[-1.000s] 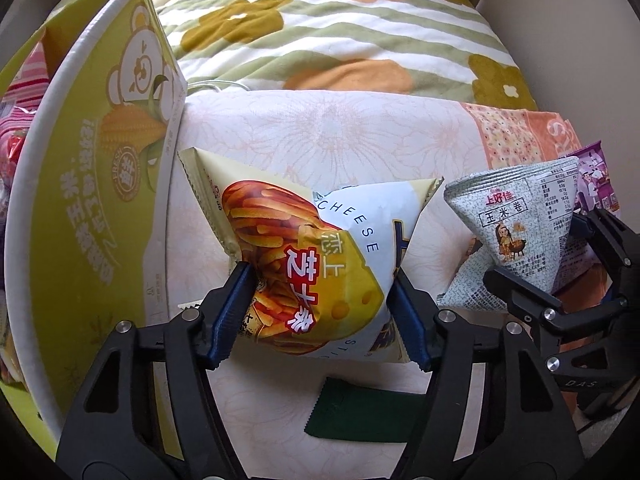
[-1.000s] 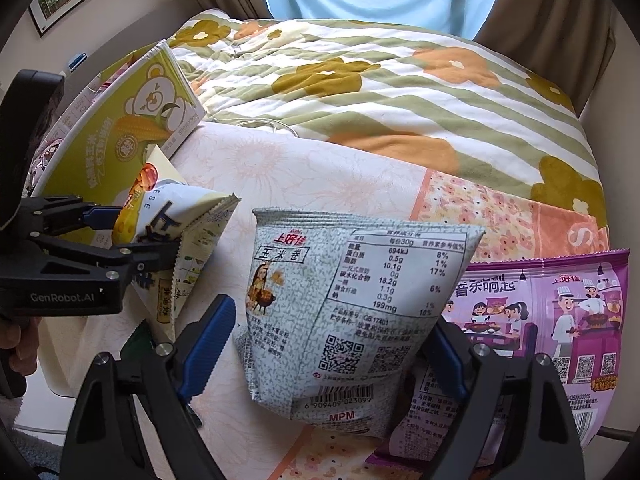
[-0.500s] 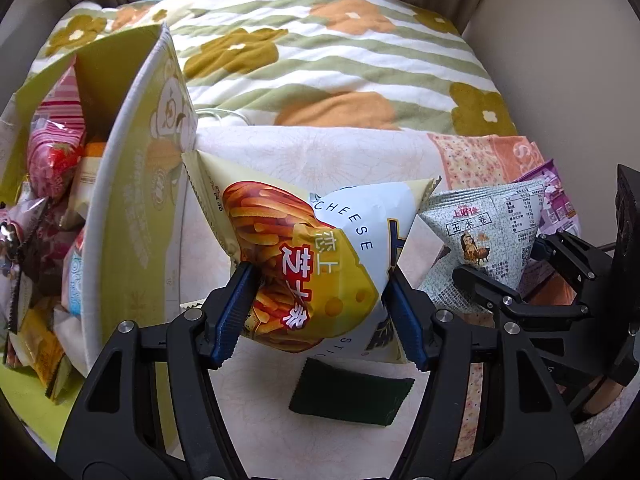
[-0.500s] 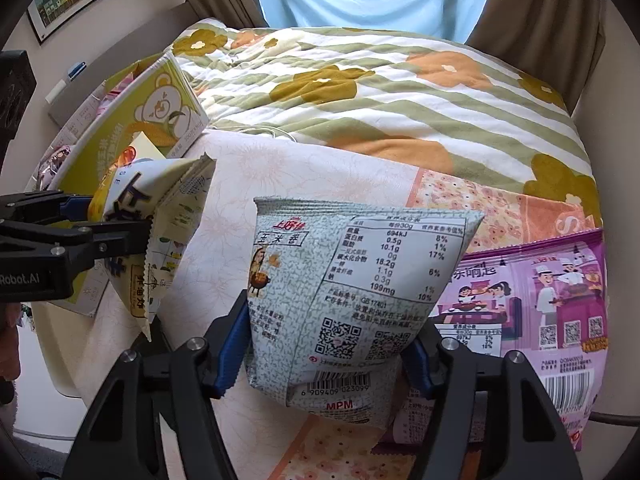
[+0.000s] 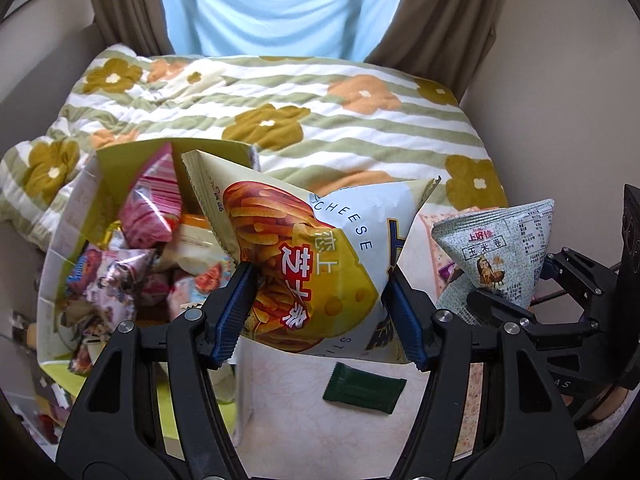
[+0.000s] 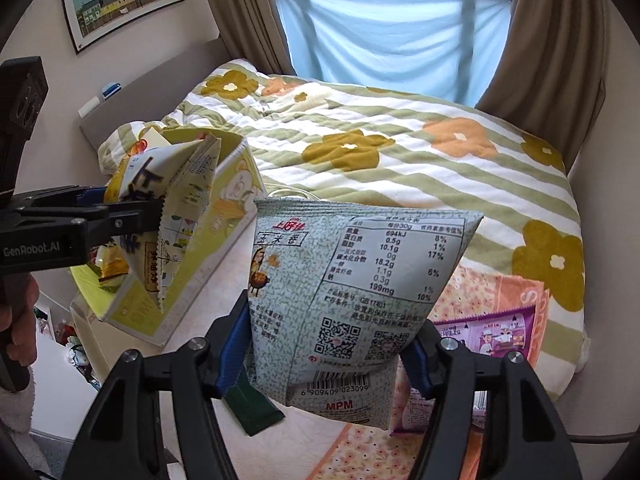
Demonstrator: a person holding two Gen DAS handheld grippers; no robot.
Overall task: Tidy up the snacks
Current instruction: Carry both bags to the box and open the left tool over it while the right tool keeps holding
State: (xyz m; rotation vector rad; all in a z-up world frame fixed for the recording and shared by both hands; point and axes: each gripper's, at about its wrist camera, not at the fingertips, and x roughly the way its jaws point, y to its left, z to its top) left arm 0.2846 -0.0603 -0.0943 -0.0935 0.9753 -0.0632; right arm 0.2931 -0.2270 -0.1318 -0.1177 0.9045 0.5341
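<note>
Bedroom, daylight through a blue-draped window, striped flower quilt [image 5: 280, 120] on the bed beyond the work surface.

Far left: yellow snack box [image 5: 116, 172] standing open, already crammed with packets. A second ago its printed side wall filled the left camera's view; now that camera looks down into the opening. Left gripper [image 5: 320, 312] has risen and swung toward the box.

Left gripper's jaws are clamped on both sides of the cheese-stick bag [image 5: 320, 264]. Bag rides in the air with its upper-left corner over the box rim. From the right camera the same bag [image 6: 168, 208] hangs over the box [image 6: 224, 208], well clear of the surface.

Centre, below: a small dark green sachet [image 5: 364, 388] lies flat on the pale cloth, untouched, same spot as before.

Right: right gripper [image 6: 324, 352] has its jaws closed on the grey corn-roll bag [image 6: 352, 288], held upright off the surface, lifted along with the left one. A purple packet [image 6: 492, 332] lies flat behind it on the orange patterned cloth.

Judgement: cheese bag is at the drop point; release into the box looks next, corn-roll bag to follow. Box is full, so the bag may perch on top rather than settle.
</note>
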